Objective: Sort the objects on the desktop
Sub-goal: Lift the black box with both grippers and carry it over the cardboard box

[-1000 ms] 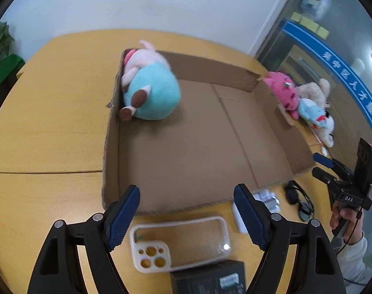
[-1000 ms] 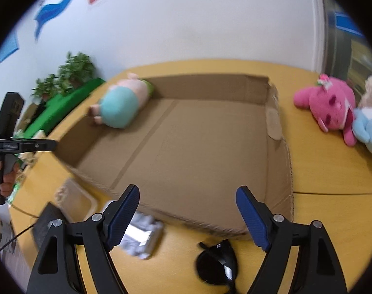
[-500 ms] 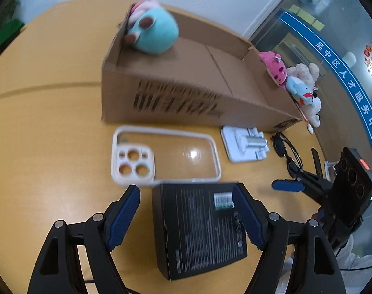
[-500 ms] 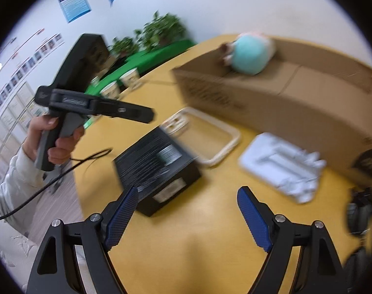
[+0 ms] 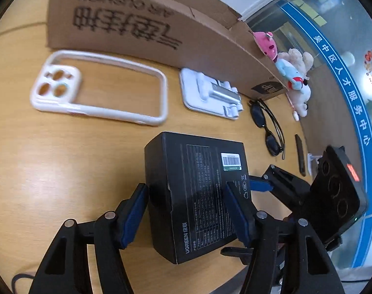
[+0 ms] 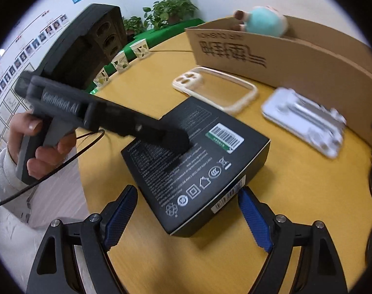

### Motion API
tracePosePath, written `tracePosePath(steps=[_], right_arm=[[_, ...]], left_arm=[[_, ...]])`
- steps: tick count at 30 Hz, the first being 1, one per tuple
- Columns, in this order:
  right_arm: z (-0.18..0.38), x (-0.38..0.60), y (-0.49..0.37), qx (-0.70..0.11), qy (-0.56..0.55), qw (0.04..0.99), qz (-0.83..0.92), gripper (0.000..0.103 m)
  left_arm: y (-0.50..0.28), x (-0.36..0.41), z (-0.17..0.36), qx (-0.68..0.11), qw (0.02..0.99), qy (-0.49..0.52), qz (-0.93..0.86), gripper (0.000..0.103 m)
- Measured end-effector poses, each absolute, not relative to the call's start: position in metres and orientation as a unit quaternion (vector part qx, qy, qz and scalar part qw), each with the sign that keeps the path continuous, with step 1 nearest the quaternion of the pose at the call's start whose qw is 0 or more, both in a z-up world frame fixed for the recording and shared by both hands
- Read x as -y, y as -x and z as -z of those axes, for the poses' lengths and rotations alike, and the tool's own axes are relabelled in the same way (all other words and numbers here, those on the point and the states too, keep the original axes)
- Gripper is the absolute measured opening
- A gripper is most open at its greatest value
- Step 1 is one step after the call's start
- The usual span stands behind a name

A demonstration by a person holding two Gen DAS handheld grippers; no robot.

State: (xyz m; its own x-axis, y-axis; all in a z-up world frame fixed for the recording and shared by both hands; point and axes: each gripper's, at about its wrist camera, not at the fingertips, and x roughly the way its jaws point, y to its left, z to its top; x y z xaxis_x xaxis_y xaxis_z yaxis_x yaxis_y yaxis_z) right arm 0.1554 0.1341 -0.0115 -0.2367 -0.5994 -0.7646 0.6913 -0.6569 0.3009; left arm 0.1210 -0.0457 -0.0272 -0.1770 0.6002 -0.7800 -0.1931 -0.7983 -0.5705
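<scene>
The black box [image 5: 195,196] has just been straddled by the closing left hand-held gripper [image 5: 186,213], pads not yet pressing; the right hand-held gripper [image 6: 186,218] is held open nearby.

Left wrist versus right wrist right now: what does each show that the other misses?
Only the left wrist view shows the sunglasses and the plush toys beyond the carton's far end, plus the left gripper closing around the black box.

Only the right wrist view shows the paper cups, the plants, and the hand holding the left gripper.

Both show the black box, phone case, white stand, carton with the teal plush, and the open right gripper.
</scene>
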Motion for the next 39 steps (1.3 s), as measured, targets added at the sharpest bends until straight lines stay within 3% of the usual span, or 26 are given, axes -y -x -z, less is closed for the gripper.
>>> tracePosePath(steps=[6,14,29,39], right_arm=[[0.019,-0.134,-0.165,-0.126,-0.445,0.376,0.803,0.087],[0.0,-0.136,-0.164,-0.125,-0.416,0.368,0.822,0.079],[-0.199,-0.139,-0.082,-0.205,-0.214,0.307,0.904,0.079],[-0.25,-0.141,0.006,-0.202,-0.213,0.312,0.904,0.079]], left_arm=[[-0.124,0.027,0.027,0.165,0.271,0.574,-0.755,0.062],[-0.121,0.029,-0.011,0.13,0.271,0.533,-0.791,0.059],[-0.038,0.025,-0.231,0.069,0.31,0.305,-0.898,0.059],[0.058,0.021,-0.267,0.072,0.292,0.305,-0.904,0.059]])
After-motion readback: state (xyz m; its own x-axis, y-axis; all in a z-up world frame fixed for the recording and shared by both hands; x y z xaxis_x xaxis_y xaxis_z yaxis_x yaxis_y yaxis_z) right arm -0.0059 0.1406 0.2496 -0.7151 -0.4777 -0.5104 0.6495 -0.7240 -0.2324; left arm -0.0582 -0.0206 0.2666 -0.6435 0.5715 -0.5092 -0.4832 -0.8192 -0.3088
